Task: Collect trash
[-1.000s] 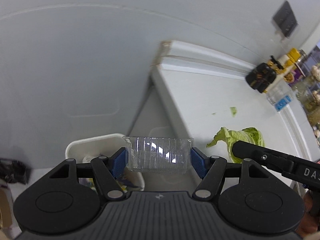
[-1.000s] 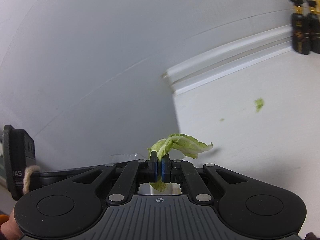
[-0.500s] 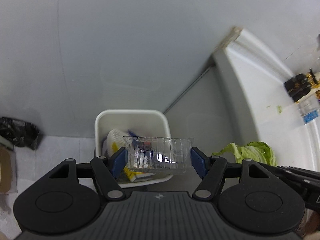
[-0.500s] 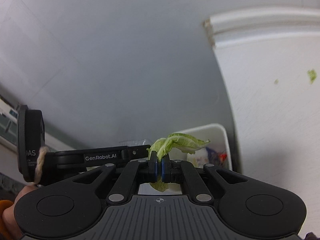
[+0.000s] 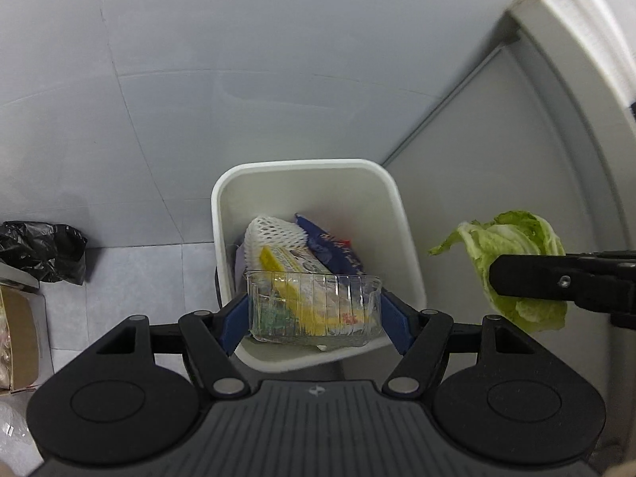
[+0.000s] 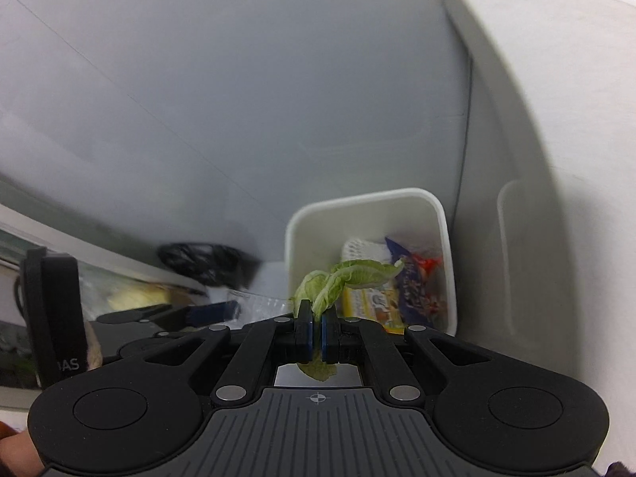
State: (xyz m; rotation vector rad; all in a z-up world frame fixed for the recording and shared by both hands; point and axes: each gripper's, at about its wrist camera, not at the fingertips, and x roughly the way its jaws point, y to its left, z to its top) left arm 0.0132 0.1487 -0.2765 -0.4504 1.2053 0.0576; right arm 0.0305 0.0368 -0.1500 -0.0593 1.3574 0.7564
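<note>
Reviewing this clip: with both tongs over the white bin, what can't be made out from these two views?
- Bottom of the white bin: hidden in both views by the foam net, yellow box and blue wrapper.
- Lower trash, left wrist view: distorted behind the clear plastic tray in the left tongs.
- Lettuce leaf, right wrist view: its stem end is hidden between the shut right tongs.
- Black bag: blurred there.

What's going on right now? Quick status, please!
Left hand-held gripper clamps clear plastic tray above white trash bin. Right hand-held gripper shut on lettuce leaf, near the bin. Bin already part full; nothing blocking.
</note>
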